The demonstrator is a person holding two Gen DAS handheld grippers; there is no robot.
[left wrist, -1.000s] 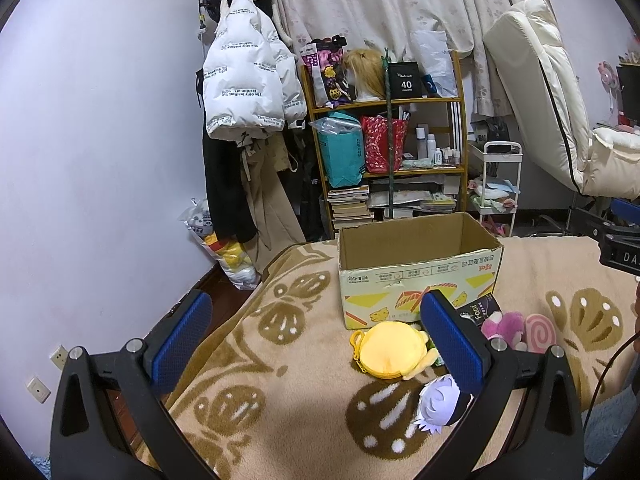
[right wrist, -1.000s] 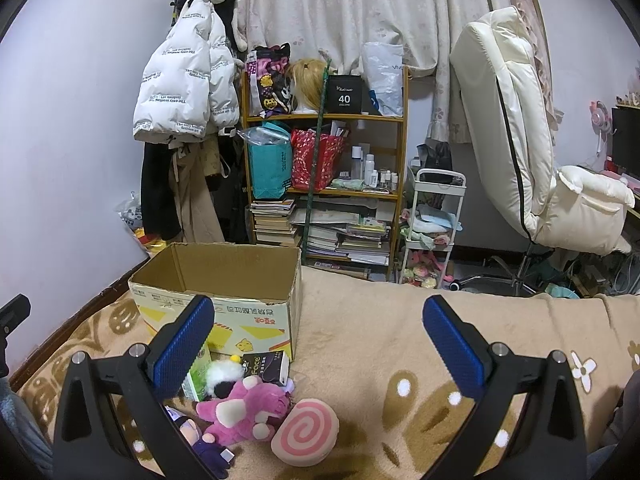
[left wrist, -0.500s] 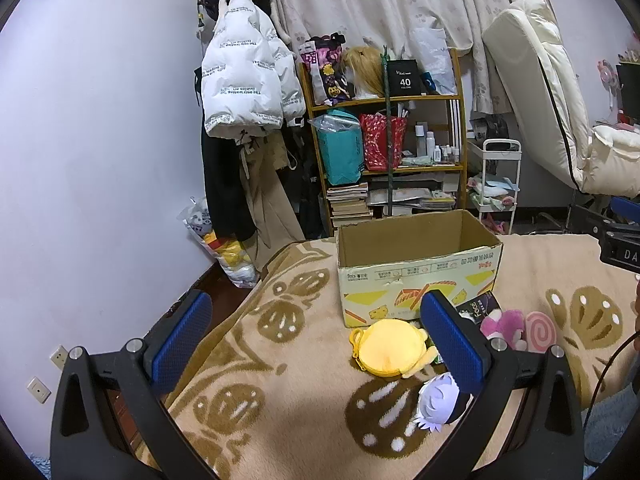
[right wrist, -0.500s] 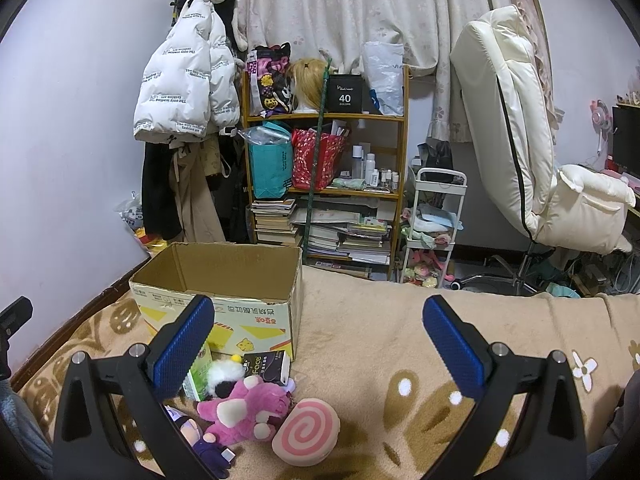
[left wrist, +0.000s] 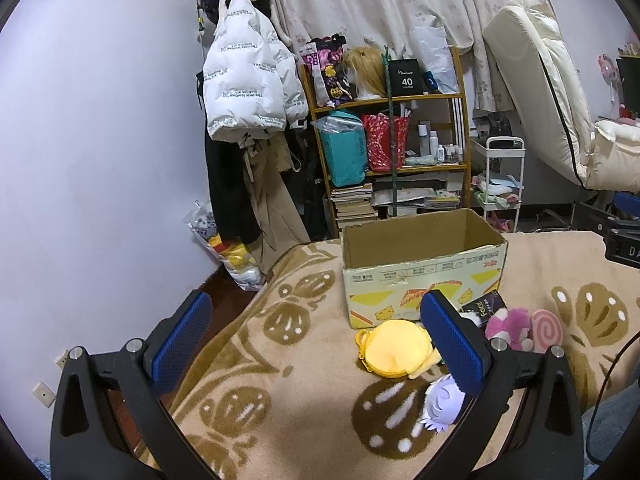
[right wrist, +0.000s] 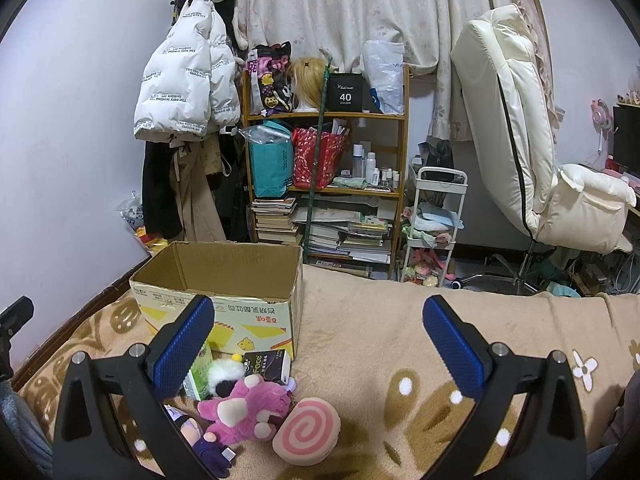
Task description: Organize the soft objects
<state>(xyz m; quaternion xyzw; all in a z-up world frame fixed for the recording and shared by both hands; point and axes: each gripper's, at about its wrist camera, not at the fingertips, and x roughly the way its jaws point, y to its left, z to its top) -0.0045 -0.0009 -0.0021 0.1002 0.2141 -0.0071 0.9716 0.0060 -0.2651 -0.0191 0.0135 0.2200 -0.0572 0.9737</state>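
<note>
Left tongs [left wrist: 318, 340]: spread wide, empty, held above the patterned blanket [left wrist: 280, 412]. Right tongs [right wrist: 318, 342]: likewise spread wide, empty.

Nearest items, left wrist view: a white-haired doll [left wrist: 442, 408] at 5 o'clock, partly hidden behind the right finger; a yellow round plush [left wrist: 394, 350] just beyond it, near the box front.

Right wrist view, 7 o'clock: a pink swirl cushion [right wrist: 307, 430] touching a magenta plush bear [right wrist: 246, 406]; a black-and-white plush [right wrist: 220, 376], a black carton [right wrist: 267, 364] and a green carton [right wrist: 200, 372] lie between these and the box.

The cardboard box [right wrist: 224, 280] stands open on the blanket at 10 o'clock; its interior floor is not visible.

Far field: a wooden shelf [right wrist: 326, 184] at 12 o'clock and a cream chair [right wrist: 532, 152] at 2 o'clock.
</note>
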